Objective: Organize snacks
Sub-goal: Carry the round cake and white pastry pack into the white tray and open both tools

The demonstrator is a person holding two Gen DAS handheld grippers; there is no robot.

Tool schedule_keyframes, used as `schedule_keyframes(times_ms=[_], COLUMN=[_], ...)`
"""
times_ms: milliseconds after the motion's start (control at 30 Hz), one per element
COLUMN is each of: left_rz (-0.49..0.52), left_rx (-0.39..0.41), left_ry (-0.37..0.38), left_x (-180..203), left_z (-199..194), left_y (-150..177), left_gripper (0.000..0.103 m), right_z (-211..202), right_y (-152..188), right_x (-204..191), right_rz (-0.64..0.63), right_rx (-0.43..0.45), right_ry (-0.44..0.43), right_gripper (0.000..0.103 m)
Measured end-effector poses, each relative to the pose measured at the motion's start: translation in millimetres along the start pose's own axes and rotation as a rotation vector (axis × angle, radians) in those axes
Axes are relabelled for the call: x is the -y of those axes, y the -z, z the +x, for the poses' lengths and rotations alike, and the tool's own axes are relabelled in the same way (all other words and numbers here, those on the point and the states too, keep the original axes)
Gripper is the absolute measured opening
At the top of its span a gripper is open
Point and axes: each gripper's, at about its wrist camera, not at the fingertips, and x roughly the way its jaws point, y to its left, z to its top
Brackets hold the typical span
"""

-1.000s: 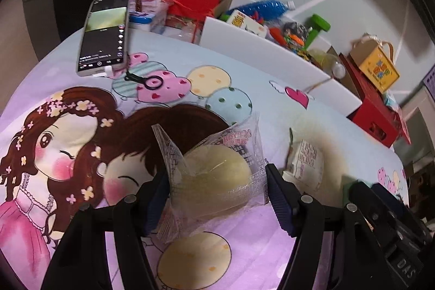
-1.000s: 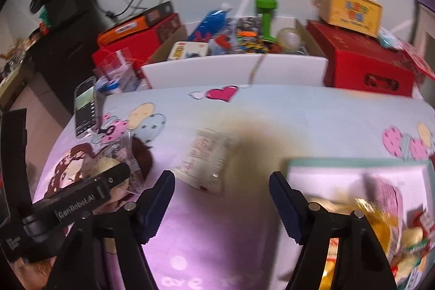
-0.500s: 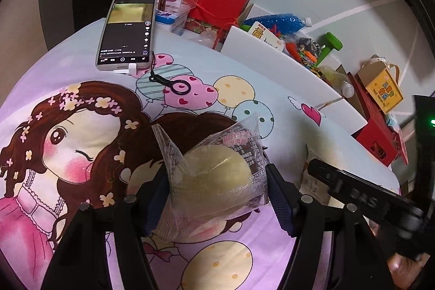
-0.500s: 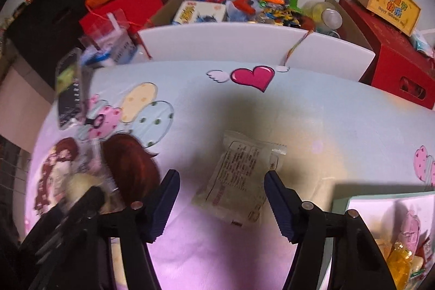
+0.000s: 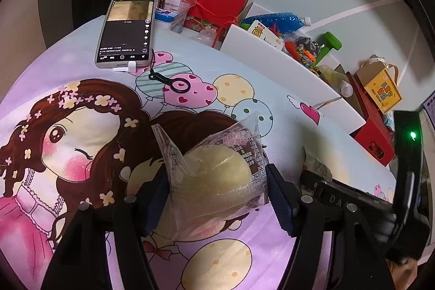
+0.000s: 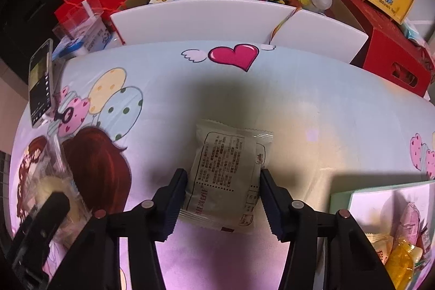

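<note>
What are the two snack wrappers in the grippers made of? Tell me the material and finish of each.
Round cake packet: thin clear plastic film, glossy; the pale cake shows through and the film crinkles with highlights. Flat printed packet: likely plastic film too, cloudier and more matte, with serrated heat-sealed ends; its contents barely show.

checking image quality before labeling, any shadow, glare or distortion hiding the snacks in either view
Right wrist view: a dark shadow covers the tablecloth around the flat white packet, whose print stays readable.
Left wrist view: glare on the clear wrapper of the round bun blurs its label.
Both views: fisheye bending at the edges, centre sharp.
</note>
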Motion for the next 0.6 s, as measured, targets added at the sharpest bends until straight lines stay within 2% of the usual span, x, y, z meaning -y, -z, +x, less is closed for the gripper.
schedule_keyframes(times_ms=[367,600], left_rz=[0.028,0.048], left_rx=[-0.036,-0.038], left_ry=[-0.036,-0.060], left_x=[9,18], left_z=[-14,-37], left_y=[7,18], left_gripper=[0.070,0.070], right_z=[-36,-74], right_y=[54,92], right_x=[9,18], right_rz=[0.022,0.022], right_rx=[0.008,0.061], right_ry=[-0.055,-0.053], right_gripper=[0.056,0.056])
